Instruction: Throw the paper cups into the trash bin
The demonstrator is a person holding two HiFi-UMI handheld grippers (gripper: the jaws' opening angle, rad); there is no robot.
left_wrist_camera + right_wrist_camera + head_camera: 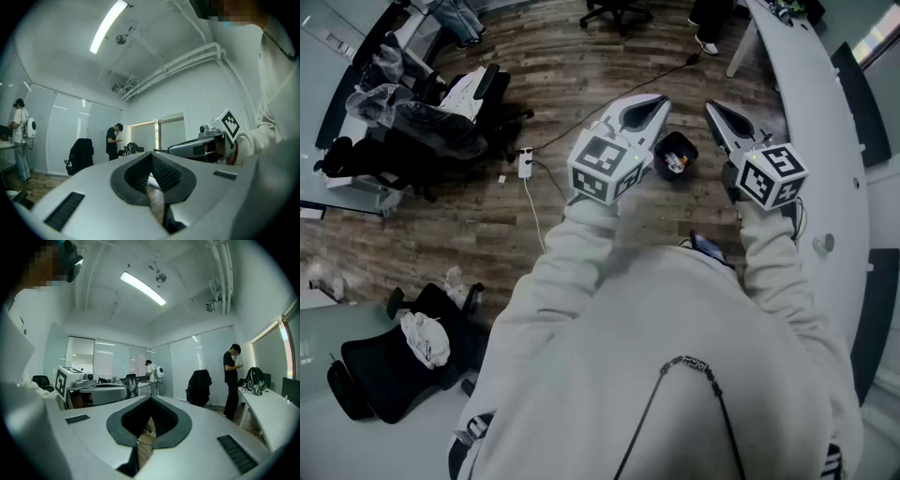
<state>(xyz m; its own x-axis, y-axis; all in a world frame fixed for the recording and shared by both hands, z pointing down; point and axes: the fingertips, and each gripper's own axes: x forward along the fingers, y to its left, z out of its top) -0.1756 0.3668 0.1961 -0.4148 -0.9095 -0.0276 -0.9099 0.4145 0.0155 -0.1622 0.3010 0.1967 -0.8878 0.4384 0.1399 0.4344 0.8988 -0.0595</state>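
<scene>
The black trash bin (677, 156) stands on the wood floor just beside the curved white desk (834, 141). Both tongs are held out at about chest height. From the head view their tips sit on either side of the bin, the left gripper (649, 111) just to its left and the right gripper (719, 114) just to its right. Each gripper's own view shows its dark ribbed pads clenched together with nothing caught between them, only floor and the room beyond, so neither tong is carrying a cup. Both point roughly level rather than down into the bin. That looks more like a resting, ready carry than a drop in progress. Something pale with a touch of orange lies inside the bin, but it is too small to say whether it is a paper cup. No cup can be clearly made out anywhere else. A small round object (823, 243) on the desk, on the person's side of the bin, might be one, though that is only a guess. A power strip (525, 163) with its cable lies on the floor well to the bin's left, clear of the person's stance.
</scene>
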